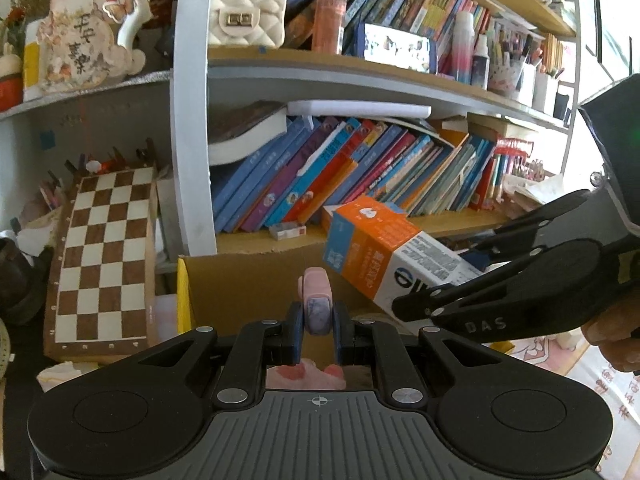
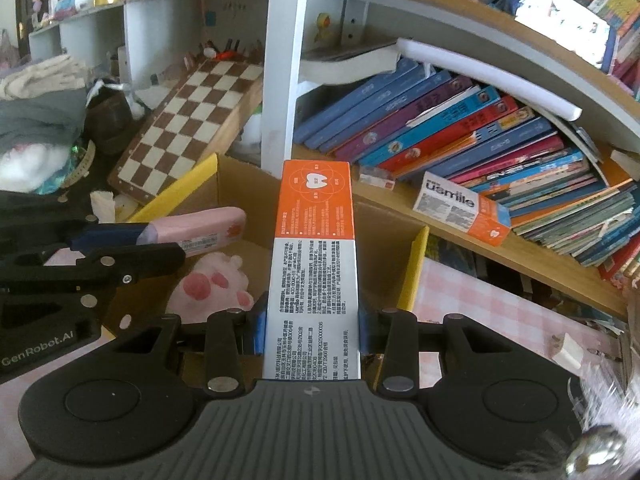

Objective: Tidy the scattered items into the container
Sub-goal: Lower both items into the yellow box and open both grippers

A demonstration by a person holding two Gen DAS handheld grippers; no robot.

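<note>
Cardboard box (image 2: 236, 184) with yellow flap edges sits right below both my grippers, against the bookshelf (image 2: 500, 252). My left gripper (image 1: 317, 330) is clamped tight on a slim pink case (image 1: 316, 300), blue pads (image 1: 295, 334) pressing both sides, case sticking forward over the box opening. In the right wrist view that same pink case (image 2: 200, 226) hangs over the box's left part. My right gripper (image 2: 312, 326) is pinching a long orange-and-white toothpaste carton (image 2: 314, 256) across its width, jaws part-way apart to fit it, carton pointing out over the box middle. Left view shows the carton (image 1: 384, 252) tilted, orange end up. Inside the box lies a white plush paw with pink pads (image 2: 208, 284). A second, smaller orange-and-white carton (image 2: 464, 210) rests on the shelf board in front of the leaning books (image 2: 460, 140). Chessboard (image 1: 104, 256) leans left of the box.
</note>
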